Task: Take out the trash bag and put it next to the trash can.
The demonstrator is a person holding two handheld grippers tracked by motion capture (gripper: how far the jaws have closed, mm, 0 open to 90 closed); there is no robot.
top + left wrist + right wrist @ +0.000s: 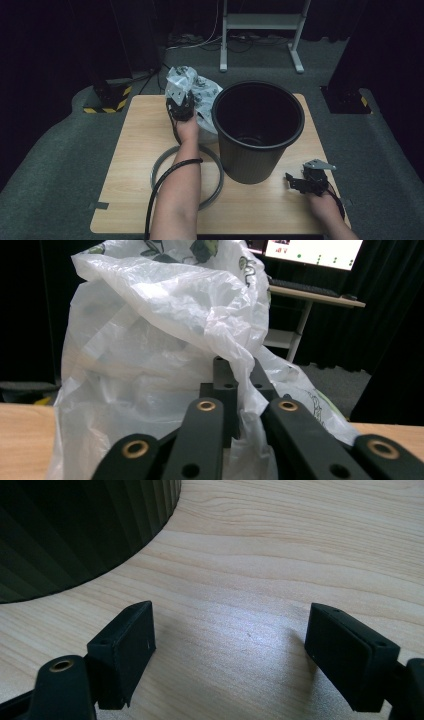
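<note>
Wooden table (135,150): bin (257,131), bag (202,97), ring (186,176).

The left forearm (179,197) stretches far forward over the table with its left gripper (180,106) pinched closed, a fold of thin film caught between the jaws, while the right gripper (304,183) rests low at the near right corner, jaws spread wide.

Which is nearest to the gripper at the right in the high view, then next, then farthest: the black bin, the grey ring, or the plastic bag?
From the right gripper:
1. Black bin, just to its left.
2. Grey ring, lying flat beyond the bin's base.
3. Plastic bag, at the table's far edge.
</note>
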